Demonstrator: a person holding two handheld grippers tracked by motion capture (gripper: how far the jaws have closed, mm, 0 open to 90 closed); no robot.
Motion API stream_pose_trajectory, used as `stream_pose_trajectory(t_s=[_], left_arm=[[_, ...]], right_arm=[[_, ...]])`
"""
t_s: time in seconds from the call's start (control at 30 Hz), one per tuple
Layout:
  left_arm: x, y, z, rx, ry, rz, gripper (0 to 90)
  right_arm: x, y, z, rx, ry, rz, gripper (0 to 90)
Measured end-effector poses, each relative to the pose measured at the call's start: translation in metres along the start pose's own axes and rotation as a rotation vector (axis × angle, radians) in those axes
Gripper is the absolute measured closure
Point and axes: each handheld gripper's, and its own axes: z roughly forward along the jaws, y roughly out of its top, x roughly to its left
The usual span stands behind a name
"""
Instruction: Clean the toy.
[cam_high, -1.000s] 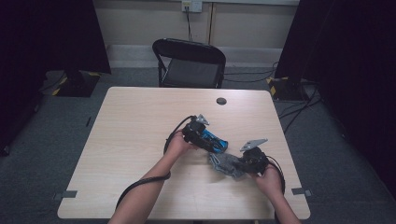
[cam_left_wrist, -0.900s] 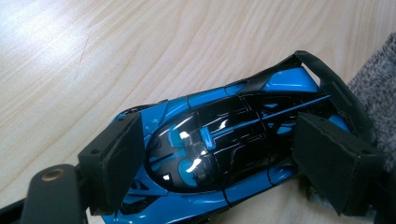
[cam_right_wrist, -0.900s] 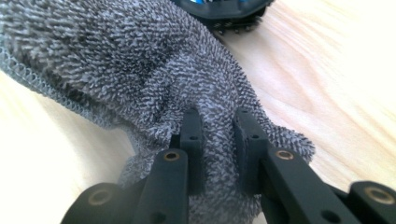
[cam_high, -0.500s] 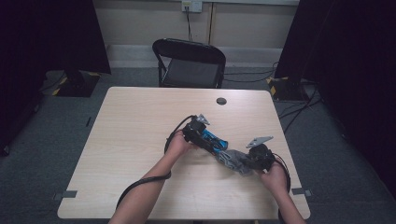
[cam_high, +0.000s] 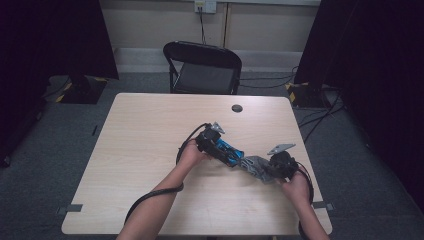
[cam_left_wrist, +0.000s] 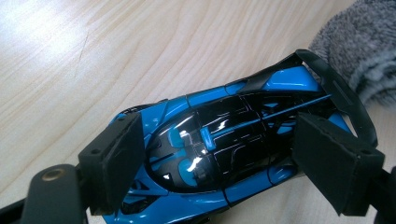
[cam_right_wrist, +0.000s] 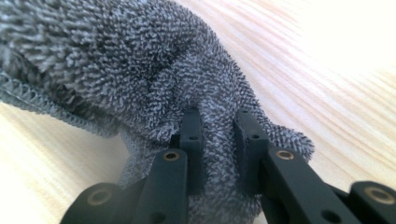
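On the light wooden table (cam_high: 145, 130) lies a blue and black toy car (cam_high: 233, 154), seen from above in the left gripper view (cam_left_wrist: 219, 135). My left gripper (cam_high: 224, 149) (cam_left_wrist: 219, 156) is shut on the car, one pad against each of its sides. Just off the car's rear wing lies a grey fluffy cloth (cam_high: 254, 165) (cam_left_wrist: 362, 51). My right gripper (cam_high: 266, 170) (cam_right_wrist: 218, 135) is shut on a bunched fold of that cloth (cam_right_wrist: 116, 60), which rests on the table.
A small black round disc (cam_high: 237, 108) lies near the table's far edge. A black folding chair (cam_high: 202, 65) stands behind the table. Cables run over the floor at the right, and dark curtains hang on both sides.
My right gripper has drawn the cloth a little to the right, away from the car's middle. The left gripper and the car have kept still.
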Motion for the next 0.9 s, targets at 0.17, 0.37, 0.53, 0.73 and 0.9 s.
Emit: stream_pose_trajectory(t_s=[0.17,0.37,0.53,0.73,0.9], left_arm=[[0.0,-0.001,0.0,-0.007,0.002,-0.002,17.3],[0.0,0.0,0.0,-0.004,0.001,-0.001,17.2],[0.0,-0.001,0.0,-0.005,0.002,-0.002,17.3],[0.0,-0.001,0.0,-0.009,0.002,0.0,17.2],[0.0,-0.002,0.0,-0.011,0.003,-0.001,17.3]], right_arm=[[0.002,0.002,0.001,0.006,-0.021,0.01,76.0],[0.0,0.002,0.001,0.007,-0.062,0.026,76.0],[-0.001,0.001,0.001,0.0,-0.093,0.051,76.0],[-0.007,-0.003,-0.005,-0.026,-0.097,0.082,76.1],[-0.008,-0.005,-0.01,-0.041,-0.073,0.079,76.0]])
